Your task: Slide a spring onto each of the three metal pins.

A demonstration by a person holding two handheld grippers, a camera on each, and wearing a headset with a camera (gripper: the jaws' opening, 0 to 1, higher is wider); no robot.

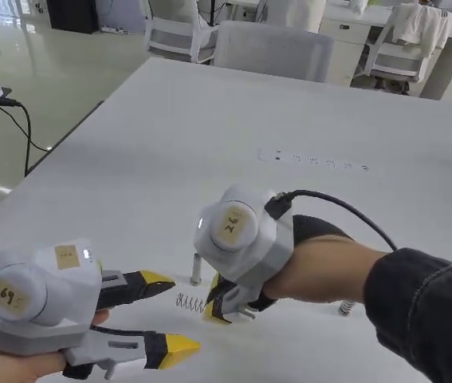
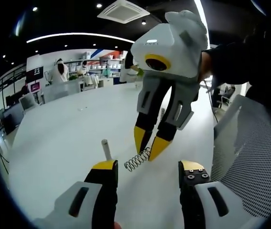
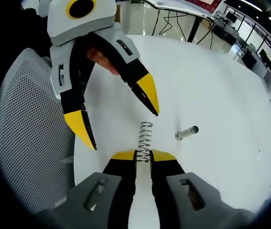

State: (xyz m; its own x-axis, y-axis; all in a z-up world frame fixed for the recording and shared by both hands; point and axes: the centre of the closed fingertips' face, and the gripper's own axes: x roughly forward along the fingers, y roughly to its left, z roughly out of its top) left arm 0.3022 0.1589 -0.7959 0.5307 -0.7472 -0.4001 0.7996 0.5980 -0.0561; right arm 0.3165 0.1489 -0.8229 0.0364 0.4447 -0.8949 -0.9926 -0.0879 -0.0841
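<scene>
"While the right gripper (image 3: 143, 155) pinches the spring (image 3: 146, 136) by one end, is that hold sound?"

"Likely. It looks light and bendy, apt to flick away, so grip near the end and leave the bore free. In the right gripper view it juts toward 12 o'clock, with the pin (image 3: 188, 132) at 2 o'clock."

"Left gripper (image 2: 148, 165)?"

"Jaws apart, holding nothing."

Yellow-tipped black jaws, white bodies
A silvery spring (image 3: 146, 137) sat at the right gripper's (image 3: 143, 155) tips, a grey pin (image 3: 187, 132) beside; the table (image 1: 210, 144) was white.
</scene>
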